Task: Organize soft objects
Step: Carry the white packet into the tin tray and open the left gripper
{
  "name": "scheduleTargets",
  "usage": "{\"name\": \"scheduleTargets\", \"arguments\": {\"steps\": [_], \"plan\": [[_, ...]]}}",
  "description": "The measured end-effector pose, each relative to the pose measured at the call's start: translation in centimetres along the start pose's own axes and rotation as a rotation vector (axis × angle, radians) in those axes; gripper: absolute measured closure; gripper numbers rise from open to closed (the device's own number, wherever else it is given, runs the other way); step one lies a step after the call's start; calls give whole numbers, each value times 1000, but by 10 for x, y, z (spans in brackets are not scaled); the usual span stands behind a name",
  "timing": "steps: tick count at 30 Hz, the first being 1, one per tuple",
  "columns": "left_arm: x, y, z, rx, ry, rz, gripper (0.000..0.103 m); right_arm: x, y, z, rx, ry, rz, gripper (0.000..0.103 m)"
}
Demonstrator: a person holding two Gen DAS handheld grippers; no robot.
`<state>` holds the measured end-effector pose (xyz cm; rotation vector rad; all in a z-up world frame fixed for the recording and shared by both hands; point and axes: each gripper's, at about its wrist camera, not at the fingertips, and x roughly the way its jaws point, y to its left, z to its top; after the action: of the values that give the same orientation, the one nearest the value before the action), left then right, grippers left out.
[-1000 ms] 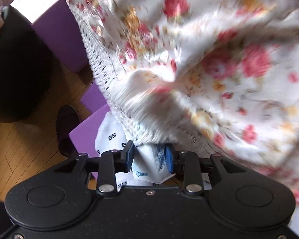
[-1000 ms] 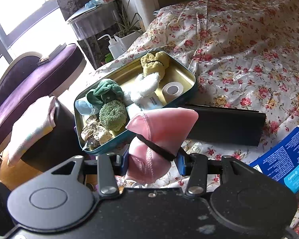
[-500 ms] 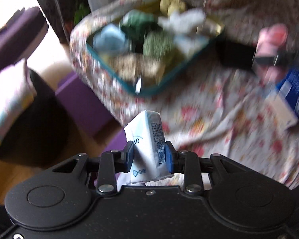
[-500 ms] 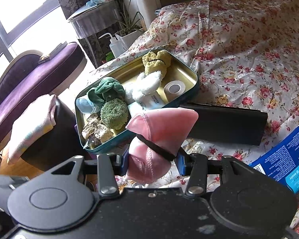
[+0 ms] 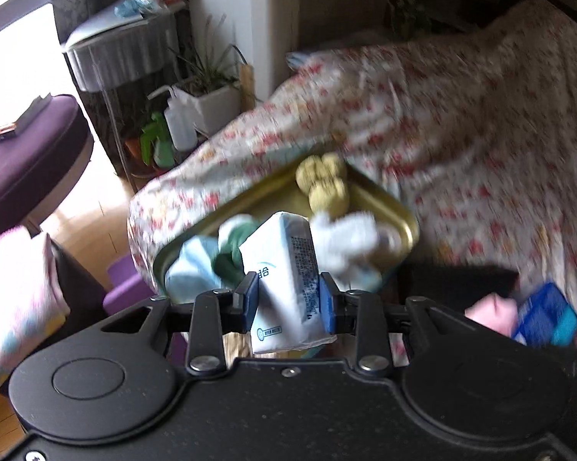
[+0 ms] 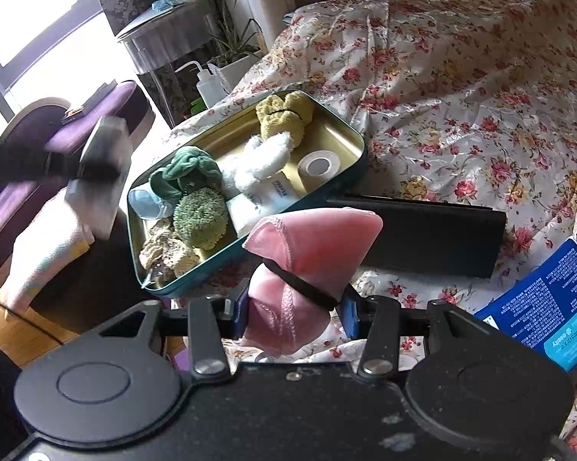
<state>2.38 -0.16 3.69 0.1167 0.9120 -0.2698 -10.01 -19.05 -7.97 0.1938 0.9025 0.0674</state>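
Observation:
My left gripper (image 5: pixel 288 299) is shut on a white tissue pack (image 5: pixel 288 276) and holds it in the air just in front of the open tin box (image 5: pixel 399 215). The view is blurred by motion. My right gripper (image 6: pixel 294 313) is shut on a pink cloth bundle (image 6: pixel 307 253) tied with a black band, near the front of the tin box (image 6: pixel 350 130). The box lies on the floral bedspread (image 6: pixel 461 77) and holds a yellow sponge (image 6: pixel 284 115), white fluffy cloth (image 6: pixel 261 161), green scrunchie (image 6: pixel 184 176), green scrubber (image 6: pixel 200 217) and tape roll (image 6: pixel 319 165). The left gripper shows blurred in the right wrist view (image 6: pixel 96 176).
A long black box (image 6: pixel 423 234) lies right of the tin. A blue packet (image 6: pixel 549 307) lies at the right. A purple chair (image 6: pixel 38 161), a round side table (image 6: pixel 169 46), a squeeze bottle (image 6: pixel 207 84) and wooden floor are on the left.
My left gripper has swung up from under the bed's edge with the tissue pack and now faces the tin box from close by. My right gripper has hardly moved.

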Motion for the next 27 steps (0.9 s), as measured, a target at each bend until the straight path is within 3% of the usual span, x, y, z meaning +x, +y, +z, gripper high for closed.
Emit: {"name": "scheduleTargets", "arguments": {"steps": [7,13,17,20,27], "plan": [[28,-9,43,-88,-14,15,70,14,-3,0,5,25,-25,58],[48,-24,53,-50,-40,105,70,20,-2,4,1,18,-43,58],[61,-18,57,-100,-6,55,70,19,0,22,4,-10,-61,58],[66,-11,61,-122,-23,72,69,17,2,42,10,-34,-64,58],[69,11,66,-192,-72,89,45,28,18,100,-29,-93,-81,58]]}}
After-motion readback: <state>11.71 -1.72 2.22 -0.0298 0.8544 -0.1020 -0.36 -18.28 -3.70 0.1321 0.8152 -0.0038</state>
